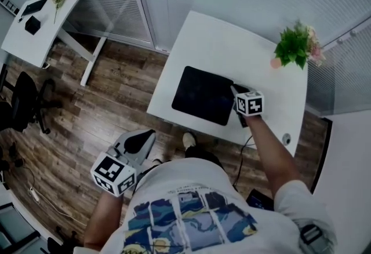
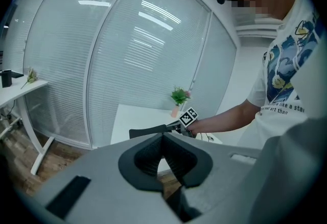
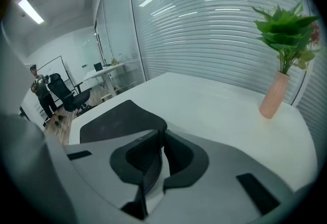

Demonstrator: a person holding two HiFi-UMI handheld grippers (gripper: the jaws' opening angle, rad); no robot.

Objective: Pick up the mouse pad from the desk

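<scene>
A black mouse pad (image 1: 200, 95) lies on the white desk (image 1: 232, 44). My right gripper (image 1: 236, 91) is at the pad's right edge, shut on it. In the right gripper view the pad (image 3: 115, 118) runs left from between the jaws (image 3: 162, 133), its held edge lifted off the desk. The left gripper view shows the pad (image 2: 150, 130) as a dark strip held by the right gripper (image 2: 176, 126). My left gripper (image 1: 138, 141) hangs low over the wooden floor, left of the desk, its jaws (image 2: 163, 137) meeting at the tips with nothing between them.
A green plant in a pink vase (image 1: 294, 45) stands at the desk's far right corner. A second white desk (image 1: 35, 32) and a black office chair (image 1: 26, 102) are at the far left. Glass walls with blinds run behind both desks.
</scene>
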